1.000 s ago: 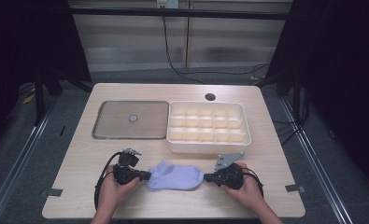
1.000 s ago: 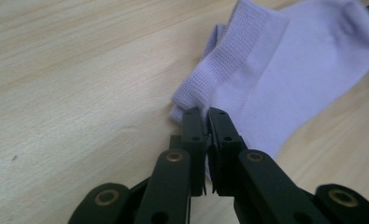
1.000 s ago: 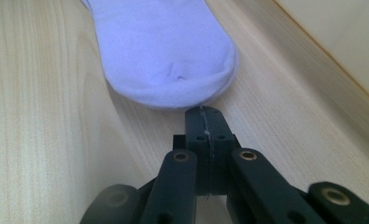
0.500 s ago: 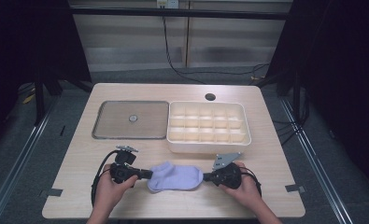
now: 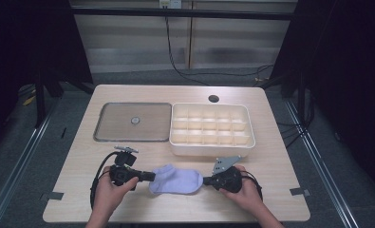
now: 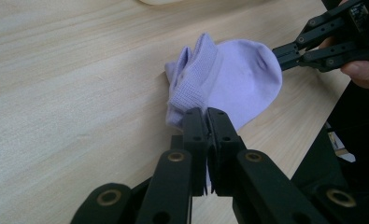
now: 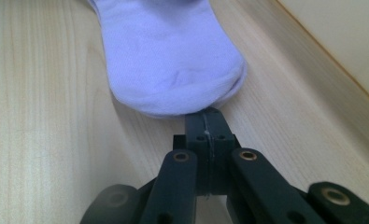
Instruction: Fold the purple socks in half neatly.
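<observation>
A lavender sock (image 5: 175, 179) lies flat on the wooden table near its front edge, between my two grippers. My left gripper (image 5: 153, 176) comes in from the left, jaws shut on the ribbed cuff edge; in the left gripper view a strip of sock (image 6: 238, 79) fabric shows between the closed jaws (image 6: 205, 114). My right gripper (image 5: 205, 180) comes in from the right, shut at the toe end. In the right gripper view the sock (image 7: 168, 56) toe meets the closed tips (image 7: 205, 114) and sits slightly raised off the wood. The right gripper (image 6: 281, 51) is also seen across the sock from the left one.
A white tray of several compartments (image 5: 211, 151) stands just behind the sock, at centre right. A flat grey lid with a small knob (image 5: 133, 121) lies to its left. A cable hole (image 5: 213, 99) sits near the back edge. Bare wood lies either side of the hands.
</observation>
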A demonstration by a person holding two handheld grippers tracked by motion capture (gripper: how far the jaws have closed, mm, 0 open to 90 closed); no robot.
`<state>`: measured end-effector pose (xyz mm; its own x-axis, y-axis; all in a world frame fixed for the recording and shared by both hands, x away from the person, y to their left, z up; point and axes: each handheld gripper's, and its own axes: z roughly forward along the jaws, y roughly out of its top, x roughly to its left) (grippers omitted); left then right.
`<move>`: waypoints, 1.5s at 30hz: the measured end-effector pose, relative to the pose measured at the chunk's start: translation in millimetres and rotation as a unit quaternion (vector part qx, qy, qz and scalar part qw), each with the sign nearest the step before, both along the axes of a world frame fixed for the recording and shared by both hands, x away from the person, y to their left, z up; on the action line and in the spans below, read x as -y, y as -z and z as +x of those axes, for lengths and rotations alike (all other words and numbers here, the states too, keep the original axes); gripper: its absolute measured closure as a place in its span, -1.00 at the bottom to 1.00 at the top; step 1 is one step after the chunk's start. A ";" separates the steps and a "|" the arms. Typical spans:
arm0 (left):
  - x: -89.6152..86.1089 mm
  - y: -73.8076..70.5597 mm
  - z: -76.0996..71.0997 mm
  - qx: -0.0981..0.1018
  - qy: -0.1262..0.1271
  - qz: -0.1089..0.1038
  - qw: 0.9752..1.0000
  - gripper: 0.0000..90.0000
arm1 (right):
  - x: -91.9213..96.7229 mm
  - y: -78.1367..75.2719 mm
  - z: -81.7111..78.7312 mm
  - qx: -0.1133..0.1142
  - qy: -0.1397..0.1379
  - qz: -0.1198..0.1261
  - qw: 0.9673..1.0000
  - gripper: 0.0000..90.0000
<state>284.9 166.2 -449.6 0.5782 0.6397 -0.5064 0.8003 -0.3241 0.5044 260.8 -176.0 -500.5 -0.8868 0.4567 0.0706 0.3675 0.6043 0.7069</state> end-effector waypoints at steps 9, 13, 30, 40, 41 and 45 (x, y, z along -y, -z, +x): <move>2.6 -5.3 0.2 -0.001 -0.002 -0.001 1.000 0.94 | -4.3 0.2 0.8 0.001 -0.005 0.001 1.000 1.00; 5.5 -7.3 -0.4 0.000 -0.001 -0.003 1.000 0.94 | -5.9 0.3 1.1 0.003 -0.009 0.001 1.000 1.00; 20.5 -12.7 -1.3 0.000 0.025 -0.001 1.000 0.94 | -7.0 1.0 2.3 -0.006 -0.011 0.008 1.000 1.00; 26.4 -13.5 -0.3 0.003 0.033 0.001 0.999 0.94 | -8.6 1.3 2.1 -0.005 -0.014 0.010 1.000 1.00; 26.4 -13.4 -0.4 0.002 0.032 0.000 0.999 0.94 | -8.8 1.4 2.0 -0.006 -0.013 0.010 1.000 1.00; 26.8 -13.6 -0.9 0.001 0.031 0.000 1.000 0.95 | -9.8 1.6 2.0 -0.006 -0.016 0.012 1.000 1.00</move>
